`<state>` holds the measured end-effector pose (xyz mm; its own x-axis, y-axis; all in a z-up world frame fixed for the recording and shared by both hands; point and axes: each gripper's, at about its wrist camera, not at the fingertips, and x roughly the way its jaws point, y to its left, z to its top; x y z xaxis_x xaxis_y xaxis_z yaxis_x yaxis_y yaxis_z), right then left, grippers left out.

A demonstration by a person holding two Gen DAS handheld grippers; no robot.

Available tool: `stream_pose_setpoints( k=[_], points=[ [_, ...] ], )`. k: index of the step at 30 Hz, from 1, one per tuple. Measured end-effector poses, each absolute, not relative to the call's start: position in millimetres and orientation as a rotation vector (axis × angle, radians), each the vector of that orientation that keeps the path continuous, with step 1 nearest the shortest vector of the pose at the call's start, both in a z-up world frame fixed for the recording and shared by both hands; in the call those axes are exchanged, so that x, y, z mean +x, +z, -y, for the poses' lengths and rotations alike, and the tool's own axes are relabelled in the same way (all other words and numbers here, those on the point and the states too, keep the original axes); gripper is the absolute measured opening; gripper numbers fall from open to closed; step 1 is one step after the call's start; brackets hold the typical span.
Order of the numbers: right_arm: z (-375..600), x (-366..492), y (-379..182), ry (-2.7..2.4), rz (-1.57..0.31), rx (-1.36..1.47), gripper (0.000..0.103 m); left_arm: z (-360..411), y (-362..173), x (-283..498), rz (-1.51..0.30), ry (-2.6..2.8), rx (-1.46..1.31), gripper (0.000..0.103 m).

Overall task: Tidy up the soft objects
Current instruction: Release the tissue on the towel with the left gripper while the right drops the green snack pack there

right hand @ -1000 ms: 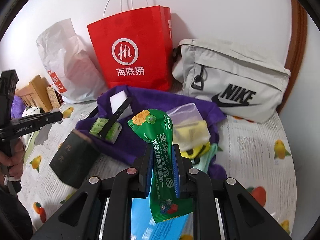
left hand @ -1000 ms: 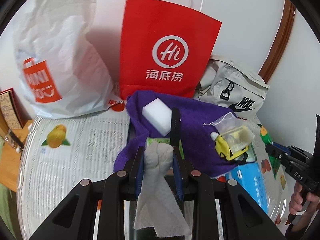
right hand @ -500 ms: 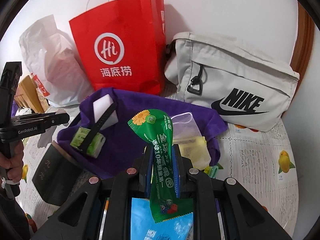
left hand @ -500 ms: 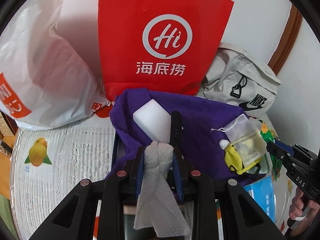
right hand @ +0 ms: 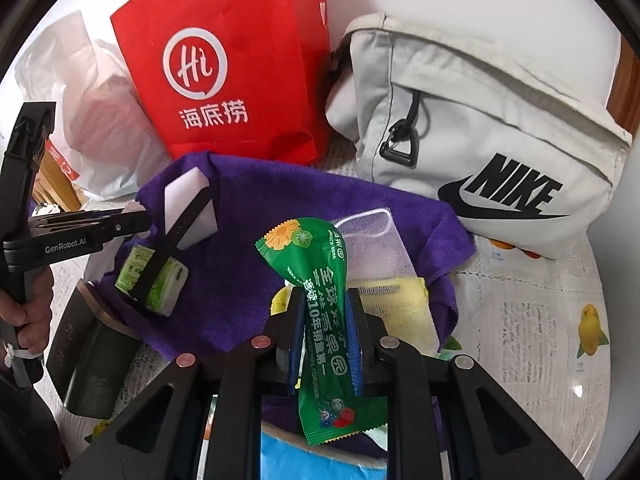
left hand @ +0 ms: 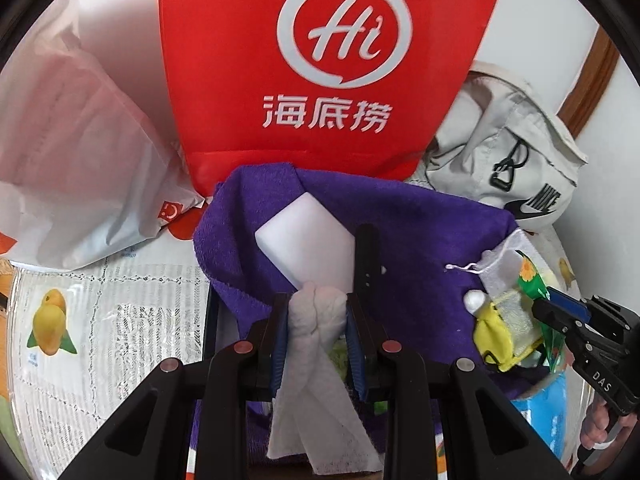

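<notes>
Hidden / cut off: top and handles of the red paper bag point(left hand: 328, 68) run out of frame in both views; the white plastic bag point(left hand: 80, 152) is cropped at the left edge; contents of both are not visible.
Hard to make out: the blue object point(right hand: 320, 458) under the right gripper shows only a corner; the dark flat box point(right hand: 92, 364) at the table edge has faint markings I cannot read.
Left gripper point(left hand: 318, 308): fingers pressed in on a twisted white tissue point(left hand: 316, 364); its top knot sits at the fingertips, the loose tail hangs down between the arms.
Right gripper point(right hand: 326, 304): fingers pinching a green snack packet point(right hand: 320, 320) at mid-length; the puffed end stands above the tips, the crimped end hangs below.
Position: both grippers are over the purple towel point(left hand: 420, 248); whether tissue or packet touches it, cannot tell.
On towel: white foam block point(left hand: 304, 240), smooth and rectangular, crossed by a black strap point(left hand: 366, 264); the same strap lies over a green tissue pack point(right hand: 152, 280); a white mesh pouch point(right hand: 380, 248) with drawstring overlies something yellow point(right hand: 400, 300).
Towel texture: fuzzy terry, rumpled, edges folded.
Behind: grey fabric bag point(right hand: 480, 140), soft, with a black clip, just beside the red bag.
Table point(right hand: 540, 340): pale cover printed with fruit.
</notes>
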<state>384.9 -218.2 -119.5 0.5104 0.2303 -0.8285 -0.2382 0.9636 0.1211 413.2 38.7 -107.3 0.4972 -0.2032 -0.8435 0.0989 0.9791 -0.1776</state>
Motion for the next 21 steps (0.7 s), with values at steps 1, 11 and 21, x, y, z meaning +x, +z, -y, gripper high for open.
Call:
stream_pose_setpoints(
  k=[1,11,21],
  points=[
    [218.7,386.0,-121.2,0.283,-1.001,-0.007,0.019,-39.0,-109.1,415.3,-1.038,-0.183,-0.116,0.026],
    [220.9,396.2,-135.1,0.301,-1.061,0.006,0.025,-34.9,-124.2,425.8,-1.075,-0.184,-0.109,0.027],
    [217.2,389.9,-123.2,0.363,-1.031,0.033,0.066,-28.3,-115.4,420.7,-1.046,-0.183,-0.076,0.068]
  ],
)
